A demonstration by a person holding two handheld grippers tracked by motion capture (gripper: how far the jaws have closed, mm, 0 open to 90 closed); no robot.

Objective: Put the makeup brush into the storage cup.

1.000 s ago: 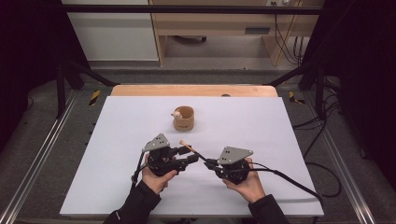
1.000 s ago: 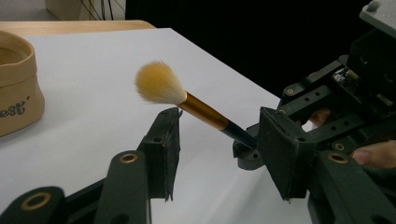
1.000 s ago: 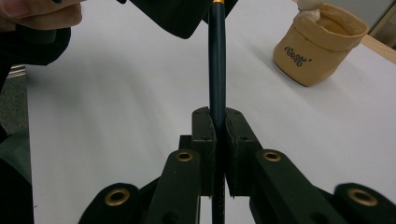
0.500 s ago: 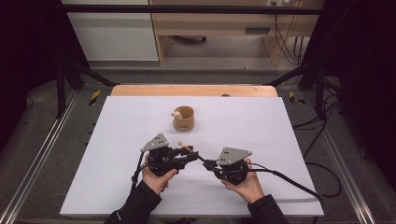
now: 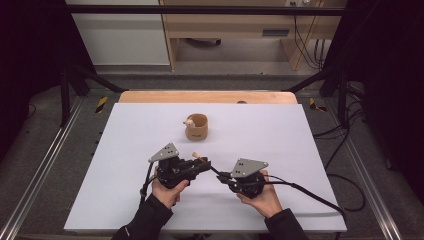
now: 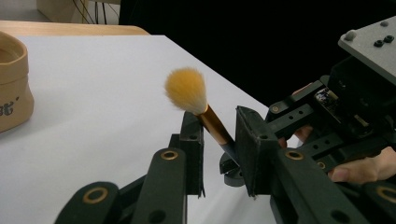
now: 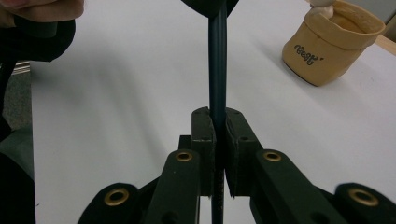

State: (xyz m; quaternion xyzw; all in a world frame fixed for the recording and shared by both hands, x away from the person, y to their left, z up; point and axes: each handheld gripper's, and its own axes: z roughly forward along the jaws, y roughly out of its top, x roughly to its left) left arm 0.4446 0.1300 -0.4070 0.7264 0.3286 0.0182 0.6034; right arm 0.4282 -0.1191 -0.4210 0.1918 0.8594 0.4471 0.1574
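A makeup brush with orange bristles, a gold ferrule and a dark handle is held above the white table between the two hands. My right gripper is shut on the dark handle. My left gripper has its jaws around the ferrule; they have just been closing. The brush slants across the gap, and space still shows beside it. In the high view the left gripper and right gripper meet tip to tip at the near middle, with the brush pointing away. A tan pouch stands behind them.
The tan pouch holds a pale item at its rim. The white sheet covers the table, with a wooden edge at the far side. Cables trail off to the right. Metal rails run along both sides.
The left gripper's jaws have drawn closer together around the brush. Both hands and the brush have kept their place.
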